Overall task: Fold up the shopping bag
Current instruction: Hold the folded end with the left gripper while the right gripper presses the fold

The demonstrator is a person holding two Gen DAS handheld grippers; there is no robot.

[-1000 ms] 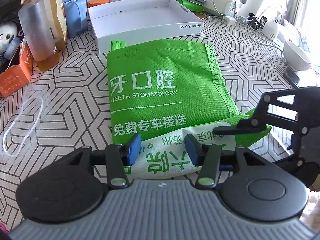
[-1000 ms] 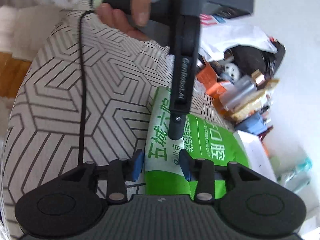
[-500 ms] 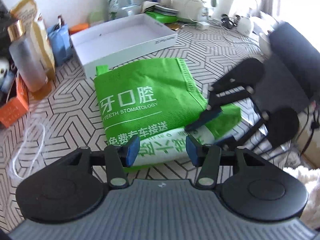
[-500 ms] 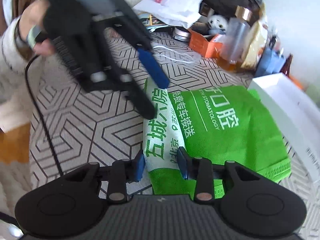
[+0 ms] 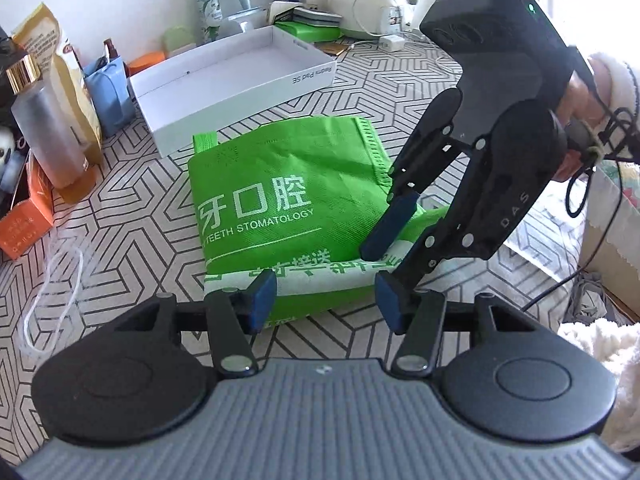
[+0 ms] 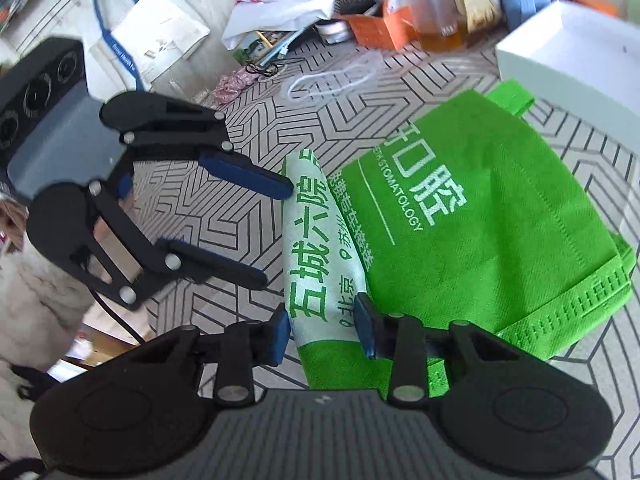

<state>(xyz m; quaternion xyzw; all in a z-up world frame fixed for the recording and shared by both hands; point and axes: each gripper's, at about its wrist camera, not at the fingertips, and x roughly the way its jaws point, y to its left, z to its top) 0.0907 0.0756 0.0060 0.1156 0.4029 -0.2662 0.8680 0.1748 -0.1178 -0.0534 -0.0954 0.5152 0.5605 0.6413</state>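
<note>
- Left wrist view: your left tongs [image 5: 325, 300] stood wide open, gripping nothing, with the flat green non-woven shopping bag [image 5: 288, 204] just ahead, its white-printed flap turned over the near edge. That flap could have sprung back. Your right tongs [image 5: 386, 256], spread empty, crowded it; the white cardboard box lid [image 5: 232, 80] lay beyond.
- Right wrist view: your right tongs [image 6: 322, 330] straddled the flap's end without pinching. The loose white cord [image 6: 328, 80] lay far ahead.

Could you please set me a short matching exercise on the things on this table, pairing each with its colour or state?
Things:
1. shopping bag
2. tablet box
3. left gripper
4. loose cord

Descriptions:
a. white, lying in a loop on the tablecloth
b. green, lying flat with its near edge folded over
c. white, open and shallow
d. open, at the bag's near edge

Pairs: 1-b, 2-c, 3-d, 4-a
</note>
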